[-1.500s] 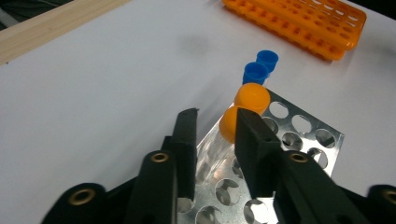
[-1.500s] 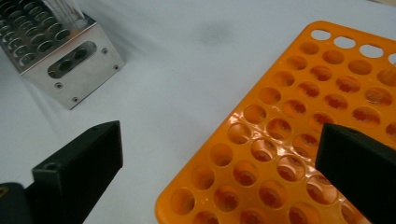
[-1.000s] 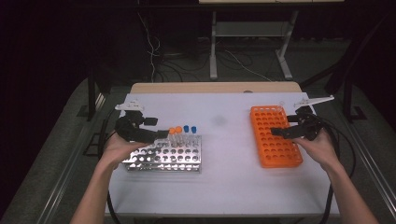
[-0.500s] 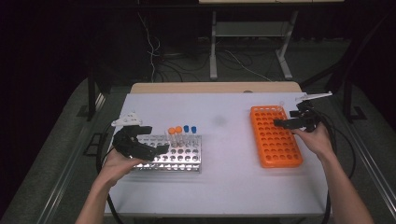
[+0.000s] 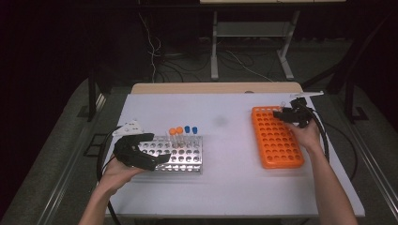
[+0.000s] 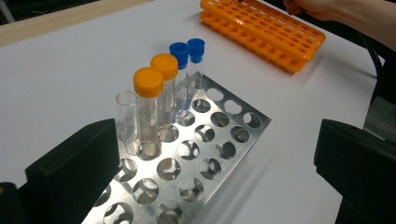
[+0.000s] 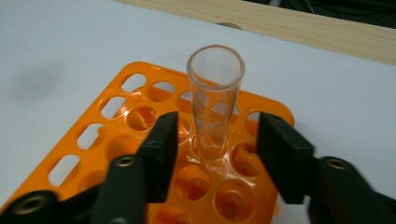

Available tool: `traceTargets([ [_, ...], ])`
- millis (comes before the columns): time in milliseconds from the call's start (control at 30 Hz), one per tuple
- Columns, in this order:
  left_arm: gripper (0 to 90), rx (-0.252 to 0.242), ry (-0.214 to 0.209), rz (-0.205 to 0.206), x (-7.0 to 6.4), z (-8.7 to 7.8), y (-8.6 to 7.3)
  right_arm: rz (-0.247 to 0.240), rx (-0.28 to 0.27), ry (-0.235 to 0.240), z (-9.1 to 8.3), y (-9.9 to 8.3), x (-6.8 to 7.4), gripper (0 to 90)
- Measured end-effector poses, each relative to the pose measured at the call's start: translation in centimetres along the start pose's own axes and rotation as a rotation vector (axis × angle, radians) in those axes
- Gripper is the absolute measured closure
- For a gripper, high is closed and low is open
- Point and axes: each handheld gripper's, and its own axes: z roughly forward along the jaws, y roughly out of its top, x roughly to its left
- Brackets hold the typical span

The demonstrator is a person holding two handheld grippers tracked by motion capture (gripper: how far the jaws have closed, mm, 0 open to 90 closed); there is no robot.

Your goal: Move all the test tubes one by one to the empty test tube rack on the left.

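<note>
The right gripper [image 7: 212, 154] stood with jaws open either side of a clear uncapped test tube [image 7: 215, 100], upright in a far hole of the orange plastic rack [image 7: 116, 135] (apparently just seated). The left gripper [image 6: 210, 186], jaws wide and empty, faced the perforated metal rack [image 6: 205, 135] of capped tubes [image 6: 148, 107], likeliest next.

My table [image 5: 225, 187] was a white top with a wooden strip along the far edge. Sitting straight on it were just two things: a metal rack [image 5: 180, 153] over on my left and an orange rack [image 5: 277, 138] on my right, well apart.
</note>
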Motion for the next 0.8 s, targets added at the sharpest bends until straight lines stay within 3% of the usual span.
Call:
traceTargets([
  [67, 0.0, 0.002, 0.0, 0.007, 0.0, 0.0, 0.0, -0.002, -0.017, -0.02, 0.0, 0.0, 0.2, 63.6],
  [133, 0.0, -0.001, -0.001, 0.006, -0.1, -0.1, 0.0, -0.009, -0.018, -0.01, -0.1, 0.1, 0.2, 73.0],
  [300, 0.0, 0.001, 0.004, 0.011, -0.2, -0.1, 0.2, -0.052, -0.03, -0.042, -1.0, 0.7, 1.1, 74.9],
  [433, 0.0, 0.001, 0.005, 0.018, -0.4, -0.2, 0.5, -0.066, -0.06, -0.046, -2.8, 1.3, 1.6, 75.1],
  [567, 0.0, -0.001, 0.0, 0.025, -0.7, -0.1, 0.8, -0.092, -0.062, -0.016, -4.9, 1.8, 2.7, 75.1],
  [800, 0.0, 0.002, -0.024, 0.057, -1.7, 0.2, 1.7, -0.151, -0.068, 0.119, -8.7, 2.4, 5.8, 75.2],
])
